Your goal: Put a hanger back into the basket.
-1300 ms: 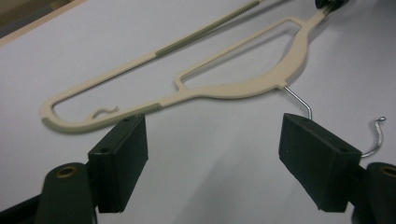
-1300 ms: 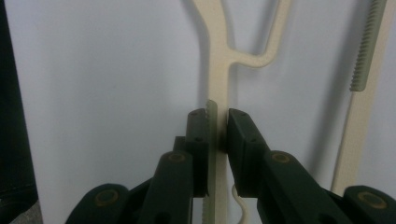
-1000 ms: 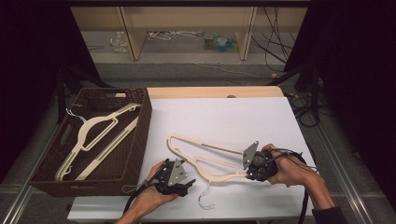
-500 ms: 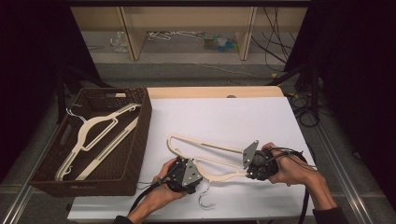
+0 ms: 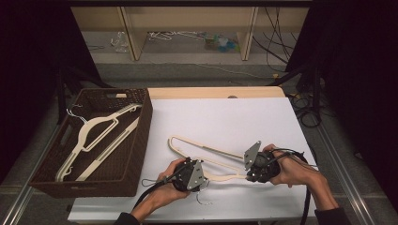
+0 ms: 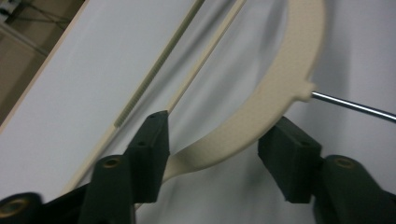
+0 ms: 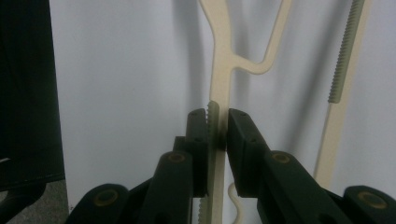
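A cream plastic hanger (image 5: pixel 211 150) lies on the white table (image 5: pixel 225 117), near its front edge. My right gripper (image 5: pixel 248 174) holds the hanger's right end; in the right gripper view the jaws (image 7: pixel 217 128) are shut on the serrated arm of the hanger (image 7: pixel 219 60). My left gripper (image 5: pixel 199 178) sits at the hanger's neck. In the left gripper view it (image 6: pixel 219 140) stands open, with the curved neck of the hanger (image 6: pixel 280 88) between its jaws and apart from both. The metal hook (image 6: pixel 350 107) sticks out to the right.
A dark wicker basket (image 5: pixel 143 136) stands at the table's left edge and holds two more cream hangers (image 5: pixel 94 136). Low shelves (image 5: pixel 187 28) with odds and ends stand beyond the table. Cables (image 5: pixel 305 112) hang off the right side.
My left gripper has slid right along the front edge, up to the hanger's neck. The right gripper and the hanger have stayed put.
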`<state>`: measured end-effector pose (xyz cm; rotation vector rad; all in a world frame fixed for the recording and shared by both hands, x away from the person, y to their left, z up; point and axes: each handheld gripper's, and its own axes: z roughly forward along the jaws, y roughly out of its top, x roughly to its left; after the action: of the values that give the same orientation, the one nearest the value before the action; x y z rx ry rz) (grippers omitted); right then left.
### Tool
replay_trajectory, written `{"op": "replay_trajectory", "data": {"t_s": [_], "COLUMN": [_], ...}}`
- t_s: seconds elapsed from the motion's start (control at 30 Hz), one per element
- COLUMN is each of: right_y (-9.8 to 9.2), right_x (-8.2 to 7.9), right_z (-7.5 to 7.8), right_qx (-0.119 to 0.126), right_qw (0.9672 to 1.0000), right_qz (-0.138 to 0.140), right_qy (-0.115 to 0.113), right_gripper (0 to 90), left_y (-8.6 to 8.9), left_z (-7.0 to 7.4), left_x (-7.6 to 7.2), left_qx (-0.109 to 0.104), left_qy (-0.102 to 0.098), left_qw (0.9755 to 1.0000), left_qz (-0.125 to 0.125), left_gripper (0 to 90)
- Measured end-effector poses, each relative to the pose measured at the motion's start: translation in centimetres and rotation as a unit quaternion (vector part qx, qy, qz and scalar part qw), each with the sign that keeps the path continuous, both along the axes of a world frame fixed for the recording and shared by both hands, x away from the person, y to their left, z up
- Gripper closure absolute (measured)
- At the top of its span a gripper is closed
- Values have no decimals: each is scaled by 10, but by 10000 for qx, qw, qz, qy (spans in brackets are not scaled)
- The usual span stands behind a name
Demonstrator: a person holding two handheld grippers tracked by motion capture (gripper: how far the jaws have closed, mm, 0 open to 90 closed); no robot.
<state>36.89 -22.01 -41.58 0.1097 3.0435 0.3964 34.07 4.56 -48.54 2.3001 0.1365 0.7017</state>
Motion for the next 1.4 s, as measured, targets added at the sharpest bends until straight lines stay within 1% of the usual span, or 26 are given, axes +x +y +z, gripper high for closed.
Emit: {"op": "replay_trajectory", "data": {"t_s": [0.03,0.07,0.1,0.13,0.17,0.2,0.23,0.3,0.33,0.37,0.47,0.5,0.53,0.57,0.63,0.67,0.73,0.8,0.9,0.93,1.03,1.1,1.17,1.23,1.3,1.4], "right_y": [-2,-3,-4,-4,-5,-5,-5,-7,-7,-8,-13,-14,-14,-16,-20,-20,-22,-25,-30,-32,-38,-40,-40,-38,-35,-29], "right_x": [1,1,2,2,3,3,3,3,3,3,1,1,1,0,-2,-2,-5,-7,-11,-12,-15,-16,-18,-20,-22,-25], "right_z": [-3,-4,-5,-5,-6,-5,-5,-7,-7,-7,0,1,1,3,11,11,17,23,29,31,36,39,42,45,46,48], "right_qx": [48,84,131,131,311,388,418,371,371,362,521,549,549,577,684,684,770,839,877,930,1133,1284,1419,1519,1562,1659], "right_qw": [9999,9999,9998,9998,9991,9987,9984,9984,9984,9982,9978,9977,9977,9977,9971,9971,9964,9956,9947,9940,9902,9878,9854,9836,9826,9786], "right_qz": [-1,-34,-18,-18,29,32,58,8,8,-46,-119,-123,-123,-149,-284,-284,-350,-427,-493,-515,-650,-669,-672,-688,-669,-720], "right_qy": [93,112,147,147,295,340,388,432,432,483,399,380,380,329,180,180,72,-23,-202,-264,-503,-576,-653,-690,-751,-983], "right_gripper": [797,798,900,900,900,900,900,874,874,851,786,767,767,745,649,649,605,584,559,547,511,493,470,441,411,362], "left_y": [0,1,0,0,0,-1,-3,-8,-8,-8,-8,-8,-8,-9,-9,-10,-13,-13,-11,-8,-3,1,5,9,16,29], "left_z": [2,6,8,8,10,11,12,15,15,17,27,27,29,30,34,35,39,45,57,64,76,85,93,102,111,124], "left_x": [0,0,0,0,0,-1,-2,-4,-4,-5,-5,-5,-4,-5,-4,-3,0,1,4,5,7,8,9,11,13,14], "left_qx": [-10,-71,-90,-90,15,116,204,486,486,526,460,460,501,427,535,582,569,592,230,65,10,-27,-212,-500,-639,-1009], "left_qy": [58,-47,-27,-27,-140,-294,-325,-682,-682,-788,-997,-997,-1077,-1061,-1220,-1163,-1255,-1328,-1250,-1205,-1196,-1122,-1000,-902,-681,-409], "left_qw": [9999,9997,9993,9993,9988,9977,9966,9916,9916,9896,9862,9862,9847,9850,9819,9808,9777,9771,9825,9854,9873,9897,9922,9931,9949,9940], "left_qz": [-81,-249,-357,-357,-466,-598,-729,-989,-989,-1084,-1242,-1242,-1279,-1293,-1346,-1456,-1587,-1551,-1359,-1200,-1048,-892,-711,-563,-378,-110], "left_gripper": [516,547,579,601,601,640,658,720,739,739,795,805,805,813,831,831,842,850,857,858,858,858,858,858,858,858]}}
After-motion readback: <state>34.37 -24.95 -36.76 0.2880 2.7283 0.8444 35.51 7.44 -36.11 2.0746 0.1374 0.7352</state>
